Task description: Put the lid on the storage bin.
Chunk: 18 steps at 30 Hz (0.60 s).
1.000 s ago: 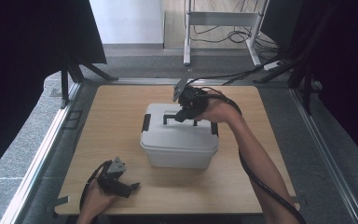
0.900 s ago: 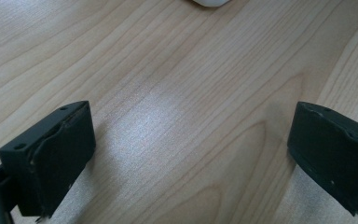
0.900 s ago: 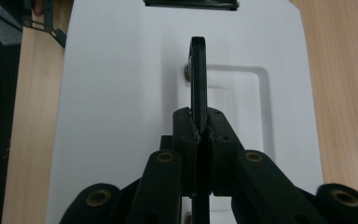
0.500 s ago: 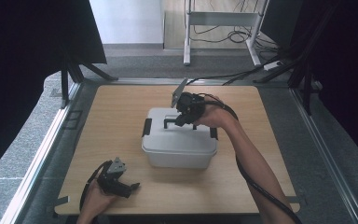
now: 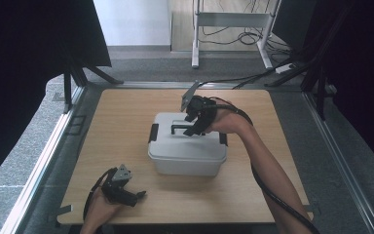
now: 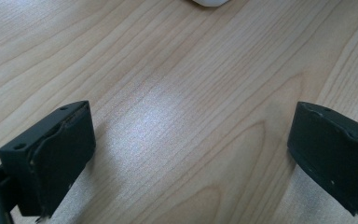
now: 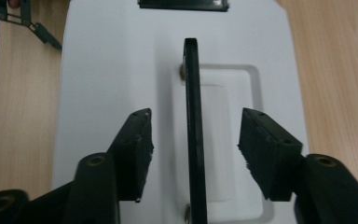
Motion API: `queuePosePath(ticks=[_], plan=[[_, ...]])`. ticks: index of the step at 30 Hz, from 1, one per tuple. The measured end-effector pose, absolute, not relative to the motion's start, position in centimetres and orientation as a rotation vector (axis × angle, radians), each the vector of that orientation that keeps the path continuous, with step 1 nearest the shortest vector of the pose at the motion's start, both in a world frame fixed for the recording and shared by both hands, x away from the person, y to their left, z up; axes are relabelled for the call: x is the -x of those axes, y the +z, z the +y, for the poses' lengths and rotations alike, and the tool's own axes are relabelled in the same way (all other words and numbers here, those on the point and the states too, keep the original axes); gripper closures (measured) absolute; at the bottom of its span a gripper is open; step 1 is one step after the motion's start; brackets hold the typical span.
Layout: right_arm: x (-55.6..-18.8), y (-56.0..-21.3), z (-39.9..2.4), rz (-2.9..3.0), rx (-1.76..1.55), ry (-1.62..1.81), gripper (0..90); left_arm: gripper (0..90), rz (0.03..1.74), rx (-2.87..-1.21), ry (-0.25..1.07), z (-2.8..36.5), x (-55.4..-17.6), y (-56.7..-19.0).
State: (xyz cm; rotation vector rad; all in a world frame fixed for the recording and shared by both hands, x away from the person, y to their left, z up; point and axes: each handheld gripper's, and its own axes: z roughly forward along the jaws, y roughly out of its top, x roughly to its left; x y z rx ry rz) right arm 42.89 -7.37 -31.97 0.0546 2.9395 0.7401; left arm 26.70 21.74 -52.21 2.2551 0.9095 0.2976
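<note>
A white lidded box [image 5: 187, 151] sits near the middle of the wooden table [image 5: 126, 122]. The right gripper [image 5: 193, 123] hovers over its lid, jaws just opened, and the upright black handle [image 7: 193, 135] stands between them with a gap on each side, untouched. The left gripper [image 5: 135, 197] rests low at the table's near edge, well apart from the box, jaws spread wide over bare wood.

Right hand-held gripper [image 7: 193, 140] jaws just opened; left hand-held gripper [image 6: 189, 154] jaws wide.
</note>
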Motion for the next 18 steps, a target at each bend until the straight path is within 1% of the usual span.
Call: queuePosePath(ticks=[1,4,8,11,18], plan=[[-42.8,-31.8,-7.6,2.925,-0.065,0.751,37.3,0.8,0.909,-2.256,0.297,21.7,-26.7,-52.2],[-42.7,-31.4,-8.3,2.902,-0.112,0.776,31.3,0.8,0.909,-2.255,0.297,21.7,-26.7,-52.2],[-42.6,-31.0,-9.9,2.856,-0.193,0.804,20.9,0.8,0.909,-2.255,0.297,21.7,-26.7,-52.2],[-42.5,-30.7,-11.4,2.819,-0.249,0.844,15.0,0.8,0.910,-2.255,0.298,21.7,-26.7,-52.2],[-41.7,-30.1,-15.1,2.760,-0.365,0.909,9.8,0.7,0.909,-2.257,0.300,21.7,-26.7,-52.2]])
